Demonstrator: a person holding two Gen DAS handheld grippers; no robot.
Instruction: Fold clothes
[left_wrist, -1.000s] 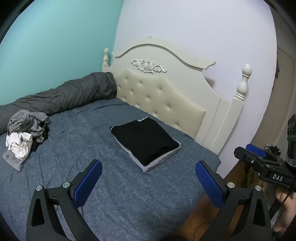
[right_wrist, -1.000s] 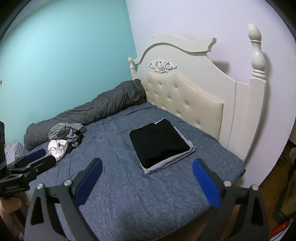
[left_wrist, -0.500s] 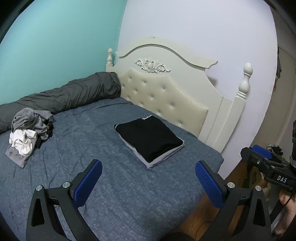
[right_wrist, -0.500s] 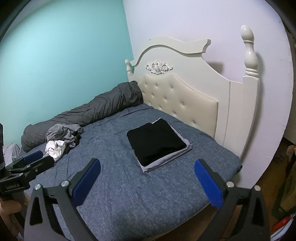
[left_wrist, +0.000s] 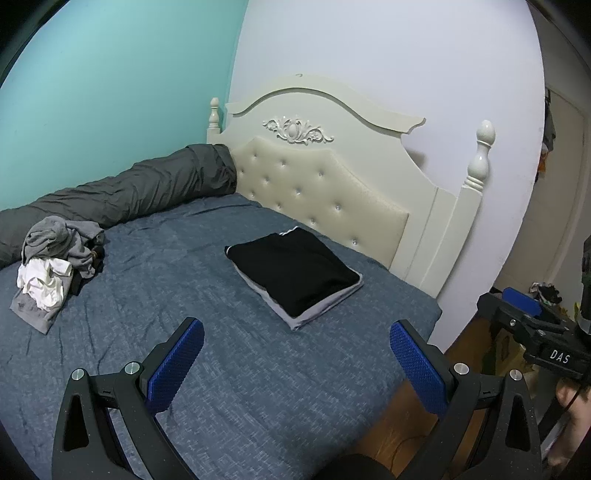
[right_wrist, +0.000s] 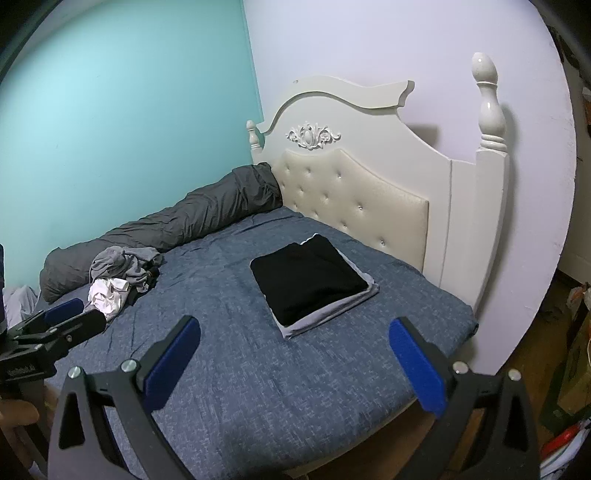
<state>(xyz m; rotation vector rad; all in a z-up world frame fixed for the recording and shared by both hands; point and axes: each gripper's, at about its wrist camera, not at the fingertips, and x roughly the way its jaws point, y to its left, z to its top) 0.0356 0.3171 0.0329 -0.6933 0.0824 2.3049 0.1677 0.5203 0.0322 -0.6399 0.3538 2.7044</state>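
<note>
Hanging spread and empty above the bed (left_wrist: 258, 387), the left gripper (left_wrist: 295, 354) and right gripper (right_wrist: 293, 352) seem between garments: the folded stack (left_wrist: 295, 273) sits centre frame, the unfolded pile (left_wrist: 51, 266) waits at left.

bed (left_wrist: 258, 369): mottled blue-grey cover
folded stack (left_wrist: 295, 273): black top piece with a thin white edge, light grey piece under it
pile (left_wrist: 55, 266): grey cloth, crumpled white cloth, a bit of black
roll (left_wrist: 129, 192): dark grey
headboard (left_wrist: 332, 192): cream, tufted panel with shiny buttons, carved white flourish
walls: turquoise (left_wrist: 110, 92); pale lilac-white (left_wrist: 406, 55)
left gripper (left_wrist: 295, 350): black frame, blue dotted pads
right gripper (right_wrist: 293, 349): black, blue pads
floor (left_wrist: 469, 339): brown wood
</note>
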